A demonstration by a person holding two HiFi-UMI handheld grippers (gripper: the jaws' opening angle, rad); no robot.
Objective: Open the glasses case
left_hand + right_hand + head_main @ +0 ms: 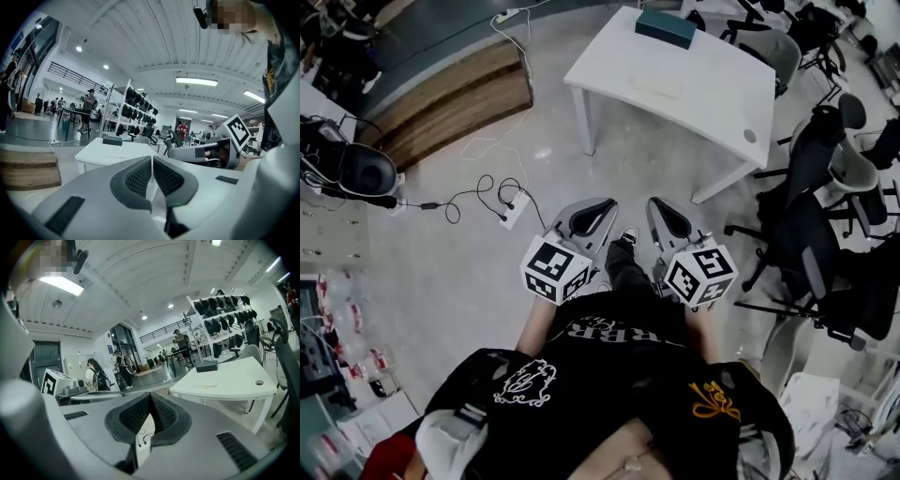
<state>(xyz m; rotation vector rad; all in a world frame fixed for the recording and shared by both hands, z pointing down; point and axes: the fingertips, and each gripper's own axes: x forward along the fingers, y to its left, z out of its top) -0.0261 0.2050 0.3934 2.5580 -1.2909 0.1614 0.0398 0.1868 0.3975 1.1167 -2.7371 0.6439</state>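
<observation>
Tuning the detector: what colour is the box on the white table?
Dark teal box, clearest in the head view.

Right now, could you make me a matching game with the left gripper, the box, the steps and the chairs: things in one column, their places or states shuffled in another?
1 left gripper
2 dark teal box
3 wooden steps
4 black office chairs

A beside the white table, at the head view's right
B shut, nothing between the jaws
C head view's upper left
D on the table's far end

Pairs: 1-B, 2-D, 3-C, 4-A
</observation>
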